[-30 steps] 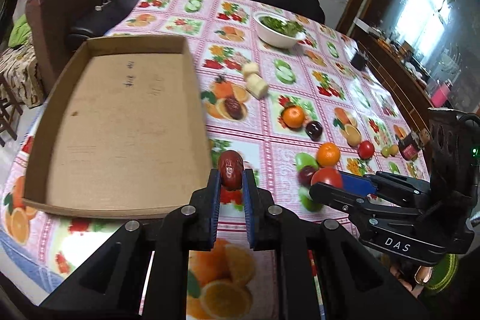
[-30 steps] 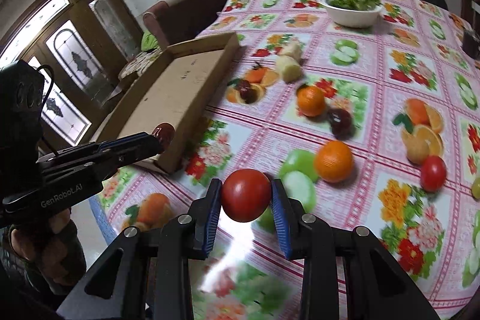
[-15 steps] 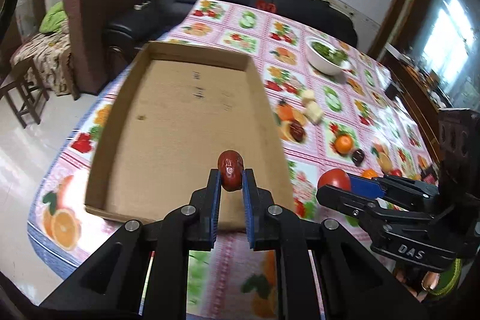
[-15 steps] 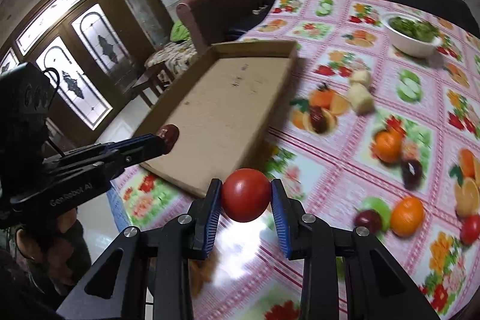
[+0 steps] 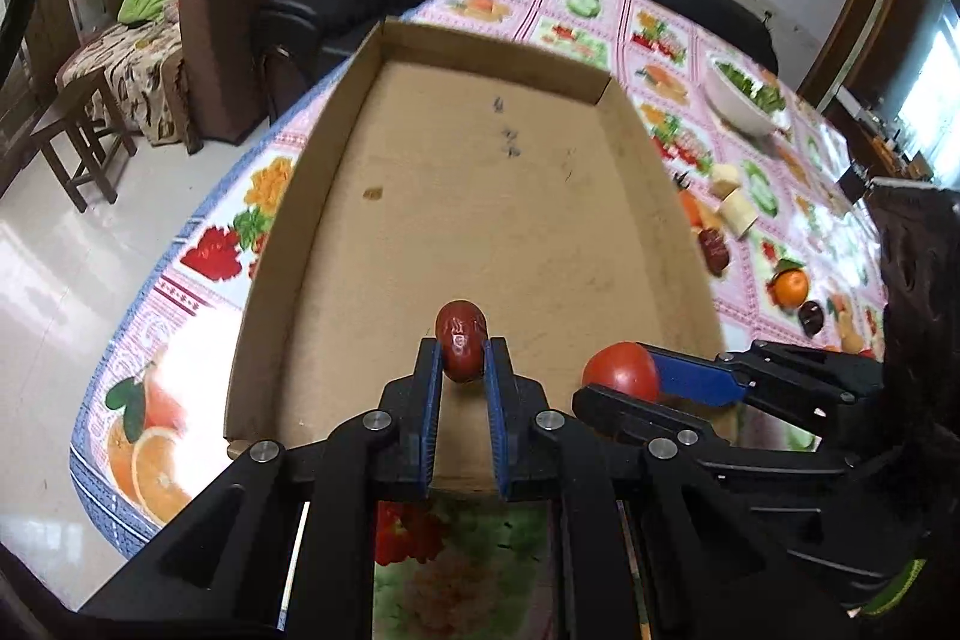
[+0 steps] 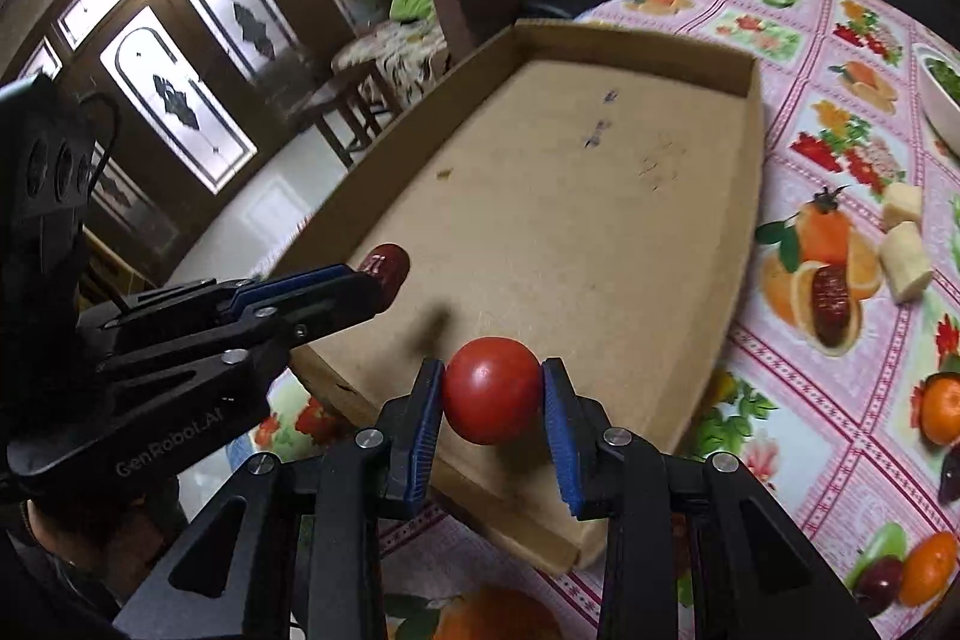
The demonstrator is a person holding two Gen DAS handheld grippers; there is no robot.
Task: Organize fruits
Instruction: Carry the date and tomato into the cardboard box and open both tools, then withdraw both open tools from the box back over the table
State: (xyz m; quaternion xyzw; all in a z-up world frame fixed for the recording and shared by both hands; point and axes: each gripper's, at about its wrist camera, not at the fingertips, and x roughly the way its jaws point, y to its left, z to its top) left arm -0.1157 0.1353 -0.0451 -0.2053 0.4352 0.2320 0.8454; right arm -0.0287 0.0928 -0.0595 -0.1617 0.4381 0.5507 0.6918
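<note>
My left gripper (image 5: 461,361) is shut on a dark red date (image 5: 460,346), held above the near end of a shallow cardboard tray (image 5: 300,196). Beside it, my right gripper (image 6: 492,394) is shut on a round red tomato (image 6: 491,389) over the tray's near right corner. In the left wrist view the tomato (image 5: 621,371) and the right gripper (image 5: 630,388) show at the right. From the right wrist, the date (image 6: 387,268) and the left gripper (image 6: 378,283) show at the left over the tray (image 6: 750,196). The tray holds no fruit.
On the fruit-print tablecloth right of the tray lie another date (image 6: 831,298), two pale chunks (image 6: 906,259), mandarins (image 6: 941,409), a dark plum (image 6: 873,583) and a white bowl of greens (image 5: 744,100). A sofa and armchair stand beyond the table; a wooden stool stands left.
Both grippers have moved left from the loose fruit to above the tray's near end, each still holding its fruit. The tray now fills both views.
</note>
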